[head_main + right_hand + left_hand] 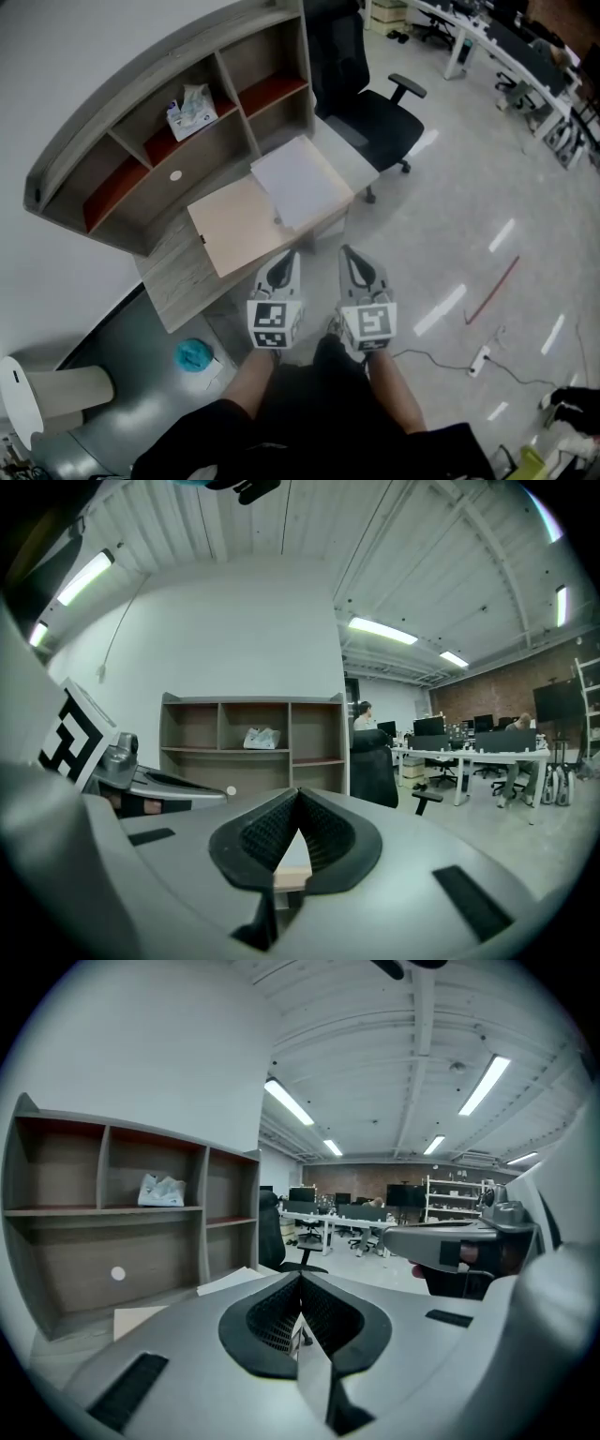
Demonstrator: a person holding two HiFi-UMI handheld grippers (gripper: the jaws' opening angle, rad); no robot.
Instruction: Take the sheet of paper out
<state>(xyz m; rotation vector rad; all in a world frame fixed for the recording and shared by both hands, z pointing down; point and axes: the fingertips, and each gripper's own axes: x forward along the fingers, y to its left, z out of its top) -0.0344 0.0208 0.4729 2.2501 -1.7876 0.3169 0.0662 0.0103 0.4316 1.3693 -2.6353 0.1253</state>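
A white sheet of paper (pixel 298 180) lies on the desk top (pixel 178 272), partly over a tan board (pixel 236 228), below the wooden shelf unit (pixel 141 103). The left gripper view shows the paper (pixel 231 1281) low in front of the shelves. My left gripper (pixel 286 256) and right gripper (pixel 349 252) hang side by side just short of the desk's near edge, pointing at it. Both are shut with nothing between the jaws, as the left gripper (pixel 300 1281) and the right gripper (pixel 298 795) show in their own views. Neither touches the paper.
A black office chair (pixel 375 112) stands right of the desk. A tissue packet (pixel 192 111) lies on a shelf. On the floor are a blue object (pixel 194 354), a white cylinder (pixel 56 389), a power strip with its cable (pixel 478 361) and a red rod (pixel 492 291).
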